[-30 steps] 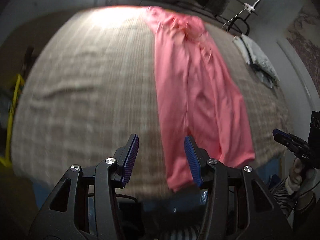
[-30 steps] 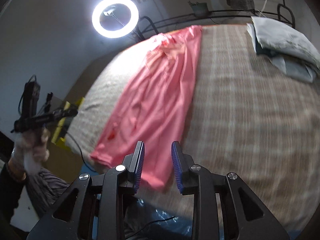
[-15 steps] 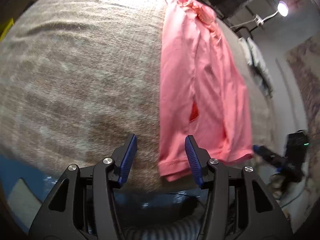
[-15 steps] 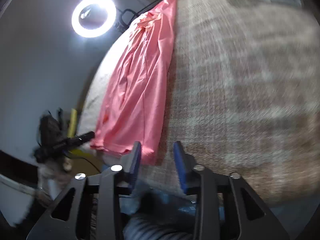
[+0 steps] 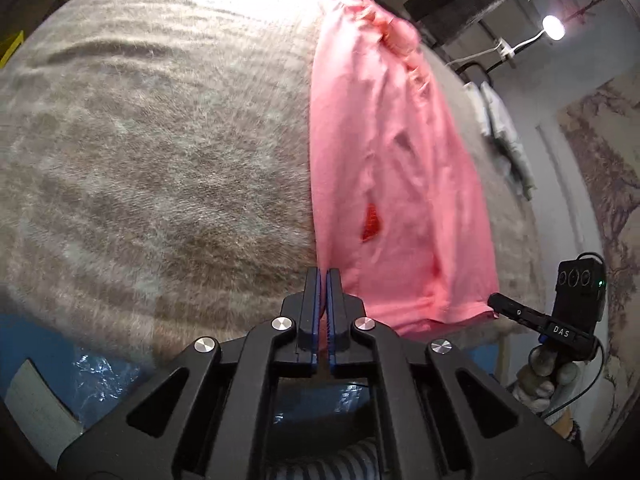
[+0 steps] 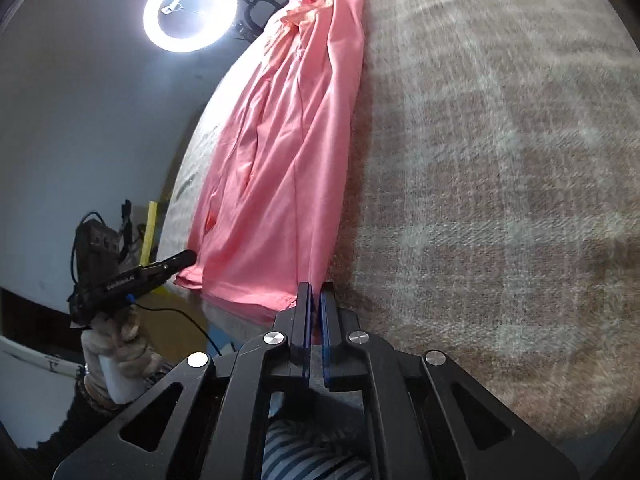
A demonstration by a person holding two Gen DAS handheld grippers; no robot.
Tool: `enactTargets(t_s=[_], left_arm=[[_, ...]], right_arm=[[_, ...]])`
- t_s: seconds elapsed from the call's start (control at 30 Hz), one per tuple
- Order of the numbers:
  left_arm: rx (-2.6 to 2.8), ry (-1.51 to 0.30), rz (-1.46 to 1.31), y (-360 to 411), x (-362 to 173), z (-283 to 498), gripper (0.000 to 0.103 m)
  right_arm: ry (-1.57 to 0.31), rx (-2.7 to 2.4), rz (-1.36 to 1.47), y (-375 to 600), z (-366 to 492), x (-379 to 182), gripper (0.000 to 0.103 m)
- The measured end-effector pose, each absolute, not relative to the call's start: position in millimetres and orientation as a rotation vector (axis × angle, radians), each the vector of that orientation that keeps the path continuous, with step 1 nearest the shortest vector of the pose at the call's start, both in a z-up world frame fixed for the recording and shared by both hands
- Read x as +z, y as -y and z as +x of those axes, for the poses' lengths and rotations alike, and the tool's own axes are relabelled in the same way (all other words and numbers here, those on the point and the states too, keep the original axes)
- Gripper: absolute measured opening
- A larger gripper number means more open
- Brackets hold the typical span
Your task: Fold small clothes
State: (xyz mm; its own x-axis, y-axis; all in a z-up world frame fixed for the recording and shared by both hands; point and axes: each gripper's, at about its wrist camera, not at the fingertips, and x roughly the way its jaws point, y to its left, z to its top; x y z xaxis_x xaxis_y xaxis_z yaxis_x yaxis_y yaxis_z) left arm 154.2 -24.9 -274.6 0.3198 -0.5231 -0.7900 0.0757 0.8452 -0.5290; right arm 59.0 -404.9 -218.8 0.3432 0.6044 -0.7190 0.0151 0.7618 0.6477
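A pink garment (image 5: 384, 152) lies lengthwise on a grey-brown plaid blanket (image 5: 160, 152), its hem at the near edge. It also shows in the right wrist view (image 6: 288, 152). My left gripper (image 5: 323, 276) is shut on the hem's near left corner. My right gripper (image 6: 315, 290) is shut on the hem's near right corner. Each gripper shows in the other's view, the right one (image 5: 516, 310) at the far hem corner and the left one (image 6: 160, 270) likewise.
The blanket covers a bed whose near edge runs just under both grippers. A bright ring light (image 6: 190, 10) stands beyond the far end. Folded pale cloths (image 5: 500, 128) lie at the right side. A lamp (image 5: 554, 27) shines at the back right.
Both grippers came down to the near hem and closed from open onto its corners. The views tilted lower toward the bed's edge.
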Motion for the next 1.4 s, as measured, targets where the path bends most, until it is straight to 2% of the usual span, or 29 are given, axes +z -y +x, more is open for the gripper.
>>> enactTargets(t_s=[0.1,0.17,0.33,0.4,0.43,0.47,0.5,0.53,0.57,0.73,0.8,0.83,0.87,0.9,0.93,1.1,1.4], left_arm=[[-0.433,-1.140,-0.412,23,-261,139,0.000],[-0.417,-1.160,-0.364,26,-270,137,0.000],[-0.401,-1.183,-0.437,16,-290,140,0.000],[-0.400,-1.190,-0.454,13,-290,139,0.002],[-0.407,-1.198,-0.470,11,-291,139,0.010],[-0.427,-1.196,-0.492,9,-290,138,0.024],[-0.441,-1.191,-0.501,9,-289,136,0.030],[-0.453,-1.189,-0.502,11,-288,135,0.038],[-0.471,-1.190,-0.494,14,-287,132,0.041],[-0.480,-1.184,-0.456,24,-285,129,0.041],[-0.487,-1.199,-0.443,27,-286,131,0.027],[-0.480,-1.206,-0.428,29,-288,132,0.014],[-0.477,-1.202,-0.416,30,-289,132,0.008],[-0.479,-1.205,-0.413,31,-290,133,0.007],[-0.480,-1.205,-0.420,31,-290,134,0.005],[-0.496,-1.197,-0.486,29,-287,143,0.003],[-0.514,-1.108,-0.519,35,-251,192,0.003]], right_arm=[[-1.083,0.475,0.663,413,45,-196,0.002],[-1.065,0.478,0.652,416,40,-193,0.002],[-1.180,0.395,0.598,410,46,-220,0.002],[-1.173,0.408,0.590,408,47,-218,0.007],[-1.167,0.413,0.594,405,47,-217,0.007],[-1.163,0.414,0.604,402,47,-216,0.007],[-1.165,0.410,0.620,406,48,-216,0.010],[-1.167,0.411,0.638,410,49,-217,0.021],[-1.166,0.407,0.648,413,48,-219,0.028],[-1.176,0.443,0.687,414,51,-228,0.028],[-1.173,0.460,0.684,409,54,-228,0.028],[-1.178,0.471,0.686,405,56,-228,0.028],[-1.180,0.479,0.688,401,57,-228,0.023],[-1.186,0.487,0.685,399,57,-229,0.019],[-1.193,0.488,0.670,397,57,-230,0.010],[-1.169,0.484,0.665,392,59,-223,0.006],[-1.055,0.484,0.732,411,85,-199,0.006]])
